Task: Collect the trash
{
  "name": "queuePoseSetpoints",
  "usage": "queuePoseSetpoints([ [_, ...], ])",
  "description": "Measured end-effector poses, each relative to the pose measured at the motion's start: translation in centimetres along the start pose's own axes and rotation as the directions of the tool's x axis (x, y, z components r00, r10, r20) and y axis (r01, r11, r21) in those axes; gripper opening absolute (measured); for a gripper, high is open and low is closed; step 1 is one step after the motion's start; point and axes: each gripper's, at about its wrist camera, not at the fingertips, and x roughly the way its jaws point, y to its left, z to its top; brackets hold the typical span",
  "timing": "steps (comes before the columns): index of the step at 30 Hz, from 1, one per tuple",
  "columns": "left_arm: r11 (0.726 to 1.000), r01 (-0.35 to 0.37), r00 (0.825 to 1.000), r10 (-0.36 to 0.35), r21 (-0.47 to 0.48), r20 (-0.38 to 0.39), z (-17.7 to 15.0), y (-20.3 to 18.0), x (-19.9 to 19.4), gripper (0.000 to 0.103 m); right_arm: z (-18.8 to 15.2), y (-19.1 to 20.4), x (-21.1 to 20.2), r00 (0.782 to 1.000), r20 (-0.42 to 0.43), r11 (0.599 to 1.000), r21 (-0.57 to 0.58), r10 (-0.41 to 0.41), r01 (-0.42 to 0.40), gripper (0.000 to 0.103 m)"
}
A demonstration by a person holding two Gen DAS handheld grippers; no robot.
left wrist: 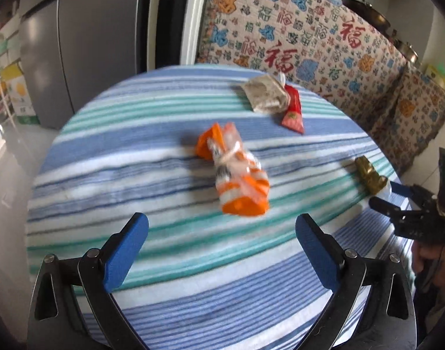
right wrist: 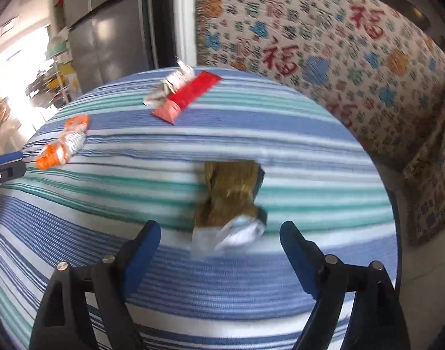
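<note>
From your left wrist view, your left gripper point(left wrist: 222, 245) hangs over the striped cloth point(left wrist: 170, 265) with its blue pads spread wide apart and nothing between them. Just beyond the fingertips lies the orange wrapper point(left wrist: 232, 172), crumpled and twisted, flat on the cloth and clear of both pads. Farther back, near the far edge of the round surface, a grey-white packet point(left wrist: 264, 94) rests partly over a red wrapper point(left wrist: 292, 110), the two touching. Off to the right sits the gold wrapper point(left wrist: 368, 175), with your right gripper point(left wrist: 389, 195) reaching in beside it; a bit of your hand point(left wrist: 429, 259) shows below that tool (blurred, at the frame edge). Behind the table stands a sofa draped in a patterned throw point(left wrist: 324, 43), and a grey refrigerator point(left wrist: 85, 43) stands to the left. From your right wrist view, your right gripper point(right wrist: 219, 242) is also spread wide, and the gold wrapper point(right wrist: 231, 192) lies just ahead of the tips, its pale silvery end reaching between the two pads without either one pressing on it. The red wrapper point(right wrist: 190, 96) and the grey-white packet point(right wrist: 167, 87) lie together at the far edge, well apart from the gold one. The orange wrapper point(right wrist: 63, 143) sits far left, with your left gripper's blue fingertip point(right wrist: 6, 159) just beside it. The whole view is smeared, so finer print on the wrappers cannot be read.
</note>
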Motion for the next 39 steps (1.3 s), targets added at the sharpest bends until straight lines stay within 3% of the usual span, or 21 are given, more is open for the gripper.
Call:
queuePoseSetpoints([
  [1, 1.0, 0.003, 1.0, -0.002, 0.007, -0.017, -0.4, -0.3, 0.5, 0.101, -0.1, 0.0, 0.6, 0.999, -0.032, 1.0, 0.001, 0.015, -0.015, 0.087],
  [3, 0.998, -0.022, 0.998, 0.025, 0.058, -0.054, -0.8, -1.6, 1.6, 0.101, -0.2, 0.4, 0.2, 1.0, -0.012, 1.0, -0.031, -0.007, 0.006, 0.087],
  [6, 0.986, -0.115, 0.989, 0.126, 0.122, -0.081, -0.8, -3.2, 2.9, 0.101, 0.2, 0.2, 0.1, 1.0, -0.021, 1.0, -0.003, -0.004, 0.004, 0.087],
  [10, 0.979, -0.175, 0.977, 0.187, 0.108, -0.104, -0.1, -3.8, 4.6, 0.103, 0.2, -0.3, 0.5, 0.999, -0.033, 1.0, 0.029, -0.003, 0.004, 0.096],
  [15, 0.978, -0.186, 0.98, 0.192, 0.09, -0.059, 0.4, -3.7, 5.4, 0.103, 0.2, -0.1, 0.6, 0.999, -0.038, 1.0, 0.03, -0.005, 0.006, 0.099],
  [21, 0.977, -0.198, 0.978, 0.203, 0.079, -0.057, 0.8, -3.7, 5.8, 0.103, 0.5, -0.3, 1.3, 0.999, -0.044, 1.0, 0.03, -0.002, 0.004, 0.103],
  [39, 0.978, -0.203, 0.977, 0.206, 0.056, -0.061, 0.6, -3.7, 5.4, 0.103, 0.5, -0.3, 1.3, 0.999, -0.044, 1.0, 0.03, -0.005, 0.006, 0.103],
])
